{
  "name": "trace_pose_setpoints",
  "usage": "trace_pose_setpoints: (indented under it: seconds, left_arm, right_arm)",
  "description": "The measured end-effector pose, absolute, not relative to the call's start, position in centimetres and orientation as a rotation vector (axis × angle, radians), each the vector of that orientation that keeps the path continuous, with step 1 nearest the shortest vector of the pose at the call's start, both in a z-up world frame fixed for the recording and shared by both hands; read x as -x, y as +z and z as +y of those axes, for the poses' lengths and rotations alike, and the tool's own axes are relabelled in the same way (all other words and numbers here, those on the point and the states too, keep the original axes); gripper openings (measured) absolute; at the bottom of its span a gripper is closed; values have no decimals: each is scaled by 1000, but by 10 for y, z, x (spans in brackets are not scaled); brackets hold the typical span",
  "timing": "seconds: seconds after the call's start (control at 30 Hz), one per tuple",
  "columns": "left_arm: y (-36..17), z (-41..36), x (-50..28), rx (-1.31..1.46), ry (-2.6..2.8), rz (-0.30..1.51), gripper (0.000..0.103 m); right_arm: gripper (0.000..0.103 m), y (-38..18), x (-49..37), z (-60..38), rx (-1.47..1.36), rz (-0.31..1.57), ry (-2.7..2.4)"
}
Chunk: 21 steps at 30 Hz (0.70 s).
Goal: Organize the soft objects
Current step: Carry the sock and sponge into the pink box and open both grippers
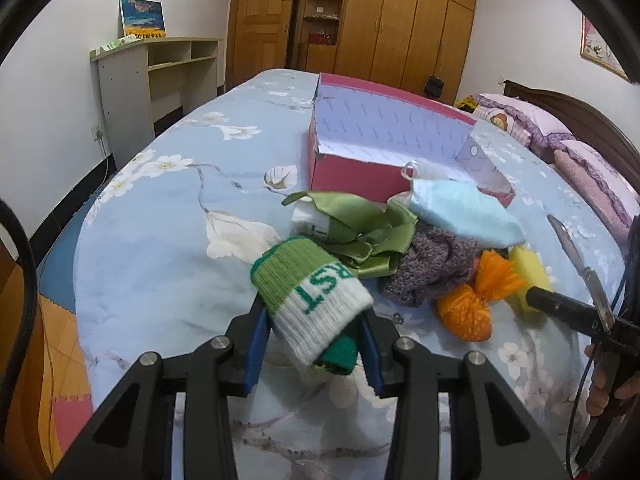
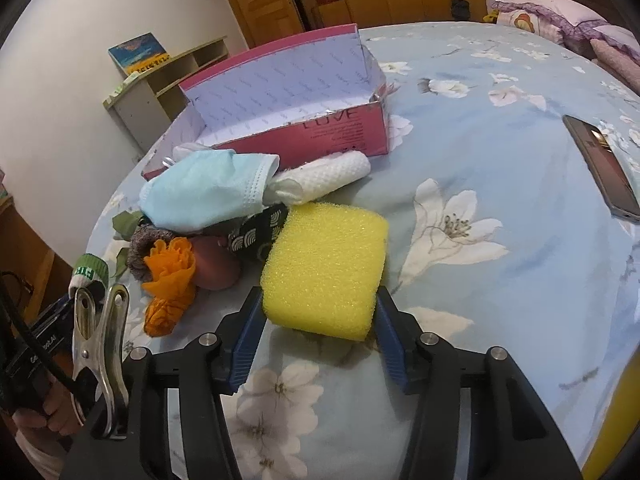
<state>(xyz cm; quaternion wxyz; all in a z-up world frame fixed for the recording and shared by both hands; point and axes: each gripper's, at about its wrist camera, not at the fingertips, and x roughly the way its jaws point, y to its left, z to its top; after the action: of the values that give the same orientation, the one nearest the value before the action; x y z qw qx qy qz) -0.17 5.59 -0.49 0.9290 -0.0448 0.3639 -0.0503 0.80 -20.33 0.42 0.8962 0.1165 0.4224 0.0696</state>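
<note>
My left gripper [image 1: 314, 318] is shut on a green-and-white knitted sock [image 1: 316, 300], its blue pads pressing both sides just above the bedsheet. In the right wrist view, my right gripper [image 2: 318, 304] is shut on a yellow sponge [image 2: 324, 264] that rests on the bed. Between the two lies a pile: a blue face mask [image 1: 464, 212] [image 2: 204, 192], green satin ribbon [image 1: 360, 236], a grey knit piece [image 1: 432, 268], an orange yarn pompom [image 1: 468, 308] [image 2: 168, 280] and a rolled white cloth [image 2: 324, 176]. Behind the pile an open pink box [image 1: 360, 168] [image 2: 344, 136] stands empty.
A phone [image 2: 600, 164] lies on the floral blue sheet to the right. Pink pillows [image 1: 532, 120] sit at the headboard. A pale shelf unit [image 1: 160, 68] stands by the wall past the bed's left edge. A metal clip [image 2: 100, 340] hangs at the left.
</note>
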Motion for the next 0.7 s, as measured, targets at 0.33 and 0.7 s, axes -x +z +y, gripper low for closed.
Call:
trace_pose_setpoints:
  seconds: [0.33,0.7]
  left_arm:
    - [11,51,9,94,-136,714,42]
    - [48,31,-13,68,-227,681,42]
  right_arm:
    - [54,27,17,-204,-216,818,140]
    - [54,56,15,-197,-160,782,176]
